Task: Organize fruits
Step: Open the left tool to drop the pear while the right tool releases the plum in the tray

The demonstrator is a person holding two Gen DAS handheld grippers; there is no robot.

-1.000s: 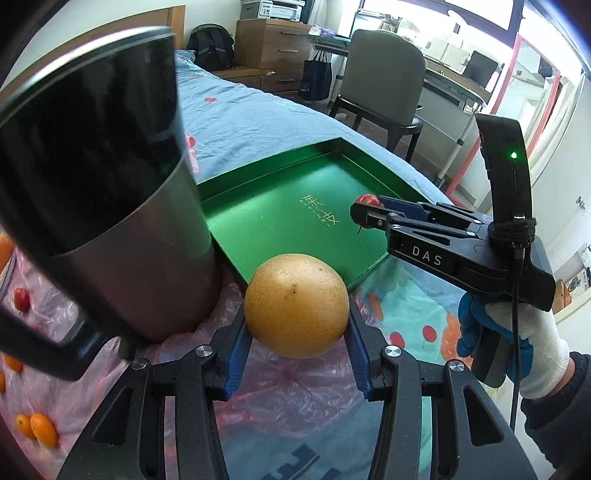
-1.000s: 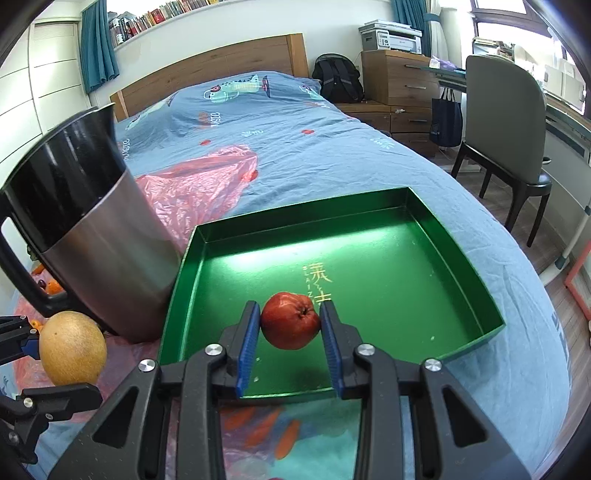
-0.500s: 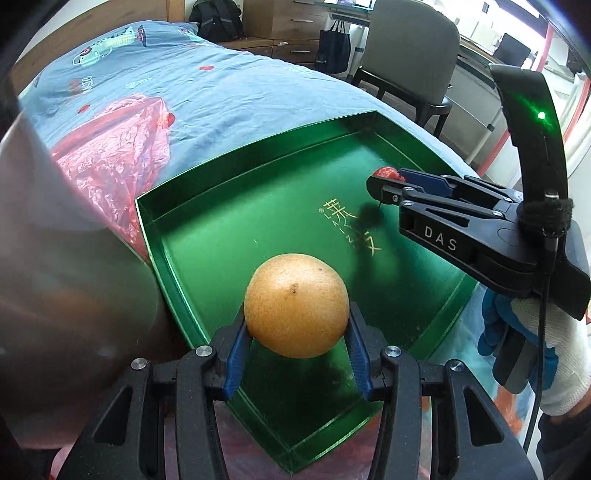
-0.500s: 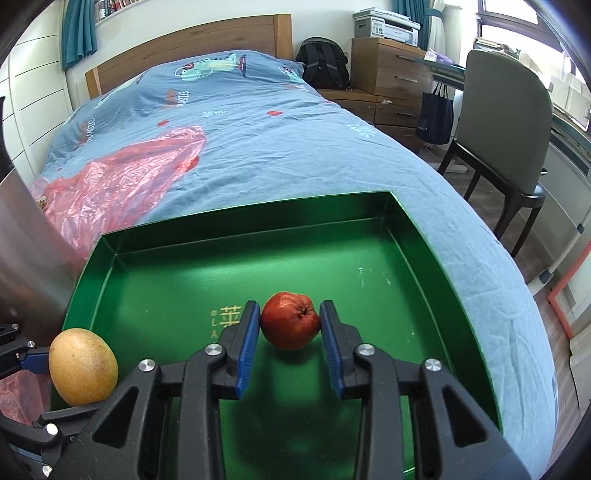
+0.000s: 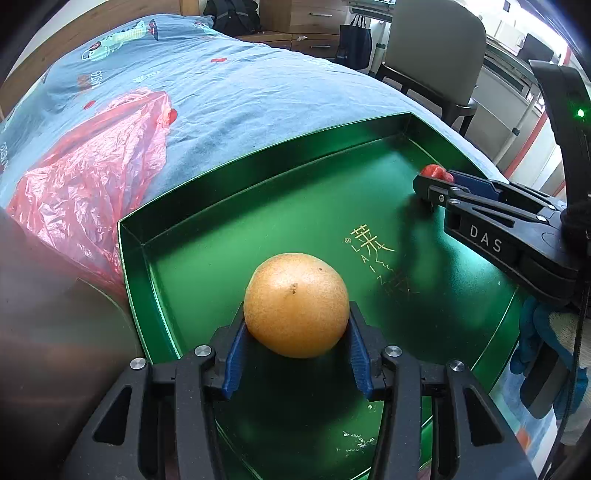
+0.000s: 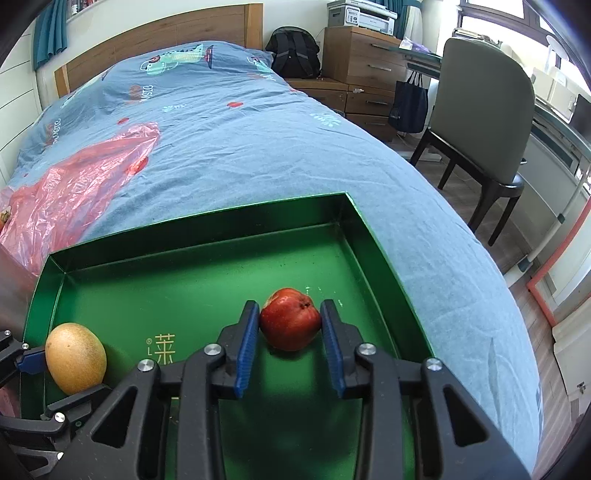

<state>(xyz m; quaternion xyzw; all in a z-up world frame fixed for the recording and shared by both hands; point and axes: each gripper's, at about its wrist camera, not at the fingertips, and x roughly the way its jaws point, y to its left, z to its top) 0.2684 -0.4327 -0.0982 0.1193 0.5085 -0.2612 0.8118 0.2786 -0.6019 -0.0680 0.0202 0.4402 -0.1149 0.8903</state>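
A bed with a blue printed cover filled the scene, its wooden headboard at the far end. A crumpled red plastic bag lay on the cover at the left. Beyond the bed's far right corner sat a black backpack beside a wooden drawer unit topped by a printer. A grey chair stood at the right.

Bed: blue cartoon-print cover, wooden headboard
Beside headboard: black backpack, wooden drawer unit bearing a printer
Chair: grey, dark legs, beside the bed
Curtain: teal, left
Wall: cream
Floor: wood
Light: daylight from right-hand windows
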